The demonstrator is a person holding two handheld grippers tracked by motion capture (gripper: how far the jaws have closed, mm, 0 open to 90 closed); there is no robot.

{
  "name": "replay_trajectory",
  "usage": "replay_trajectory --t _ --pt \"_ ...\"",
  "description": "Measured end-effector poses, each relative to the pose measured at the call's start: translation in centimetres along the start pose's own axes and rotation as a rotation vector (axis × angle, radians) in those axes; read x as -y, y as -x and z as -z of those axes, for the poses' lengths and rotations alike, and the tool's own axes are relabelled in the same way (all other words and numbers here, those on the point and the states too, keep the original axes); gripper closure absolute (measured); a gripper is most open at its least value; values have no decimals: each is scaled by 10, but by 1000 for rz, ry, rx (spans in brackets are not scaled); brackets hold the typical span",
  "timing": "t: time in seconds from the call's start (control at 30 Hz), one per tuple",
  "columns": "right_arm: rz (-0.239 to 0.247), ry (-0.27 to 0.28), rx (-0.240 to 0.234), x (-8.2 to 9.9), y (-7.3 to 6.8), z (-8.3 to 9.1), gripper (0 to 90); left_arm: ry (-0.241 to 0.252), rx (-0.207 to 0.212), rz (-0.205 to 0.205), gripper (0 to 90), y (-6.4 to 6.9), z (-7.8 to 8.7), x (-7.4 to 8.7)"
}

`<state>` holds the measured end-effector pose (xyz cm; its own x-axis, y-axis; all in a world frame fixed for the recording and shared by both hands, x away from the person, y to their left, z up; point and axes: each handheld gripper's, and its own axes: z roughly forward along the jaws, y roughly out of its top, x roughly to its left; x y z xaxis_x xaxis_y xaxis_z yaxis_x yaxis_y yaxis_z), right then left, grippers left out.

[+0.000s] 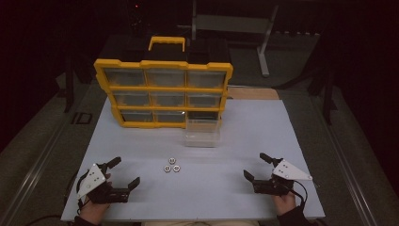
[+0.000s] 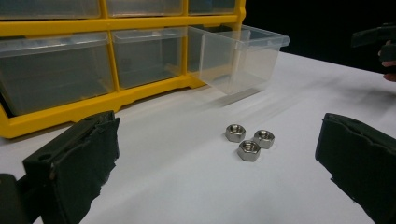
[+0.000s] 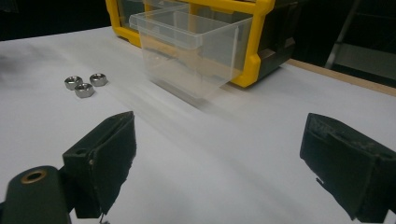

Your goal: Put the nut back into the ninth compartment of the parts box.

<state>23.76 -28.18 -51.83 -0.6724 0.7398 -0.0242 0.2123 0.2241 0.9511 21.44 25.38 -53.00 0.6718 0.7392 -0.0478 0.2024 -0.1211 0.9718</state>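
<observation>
Three hex nuts seen clustered on white worktop, just before clear drawer pulled from yellow organizer, likely staged for sorting. Left hand-held gripper and right hand-held gripper held flanking nuts, jaws apart, nothing clamped.

Yellow organizer, clear bin, silver nuts, white table.

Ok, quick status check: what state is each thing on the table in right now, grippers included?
Left gripper: open, nothing between the jaws.
Right gripper: open, nothing between the jaws.
Three nuts: loose on the table, clustered, lying flat.
Clear drawer: pulled out, upright on the table, looks empty.
Yellow organizer: upright, bottom right slot open, other drawers in.
</observation>
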Motion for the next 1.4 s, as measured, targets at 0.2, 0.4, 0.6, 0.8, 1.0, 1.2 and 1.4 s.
replay_trajectory --t 0.2,0.4,0.6,0.8,1.0,1.2,1.4 --pt "0 5 -2 -1 -1 1 107 -8 10 1 0 1 -1 0" --pt "-4 8 -8 -2 -1 2 107 -14 18 -2 0 2 -2 -1" --pt "-6 17 -6 -2 -1 3 106 -4 28 3 0 4 0 -8" --pt "-17 34 10 -4 0 6 107 46 55 1 0 7 7 -41" --pt "-22 34 9 -4 0 5 107 67 72 -48 0 8 9 -86" --pt "-25 36 5 -4 0 5 107 44 81 -68 0 9 -5 -108" --pt "-27 37 4 -4 0 5 107 14 117 -52 0 11 -25 -107"
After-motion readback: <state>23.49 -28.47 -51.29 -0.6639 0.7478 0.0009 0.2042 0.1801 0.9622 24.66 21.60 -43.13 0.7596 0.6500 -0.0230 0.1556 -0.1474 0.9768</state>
